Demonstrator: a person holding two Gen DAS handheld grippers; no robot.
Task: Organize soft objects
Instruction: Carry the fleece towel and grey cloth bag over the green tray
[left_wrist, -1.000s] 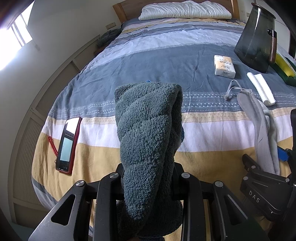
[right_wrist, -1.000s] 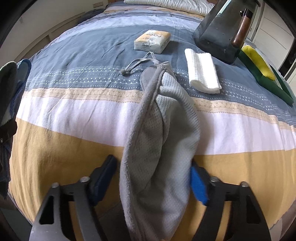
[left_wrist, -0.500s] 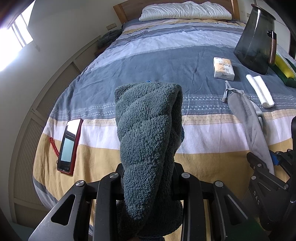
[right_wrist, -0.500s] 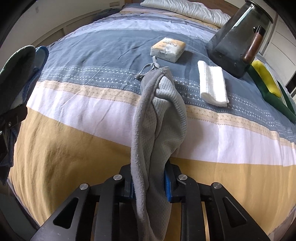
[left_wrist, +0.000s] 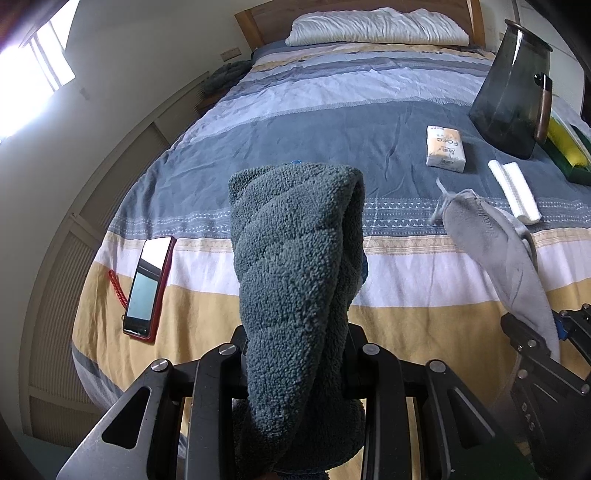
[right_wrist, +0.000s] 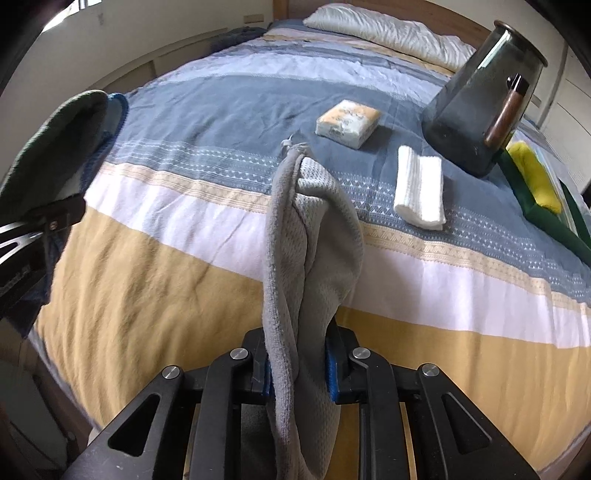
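My left gripper is shut on a fluffy dark teal cloth that stands up between the jaws and droops below them, above the near end of the striped bed. My right gripper is shut on a light grey pouch-like cloth with a drawstring at its far tip, lifted off the bed. The grey cloth also shows in the left wrist view, to the right. The teal cloth shows at the left edge of the right wrist view.
On the bed lie a red-cased phone at left, a tissue pack, a folded white towel, a dark glass pitcher and a green tray with a yellow cloth. A pillow lies at the headboard.
My right gripper closed on the grey cloth and lifted it off the bed, drawing back. The left gripper kept the teal cloth and barely moved.
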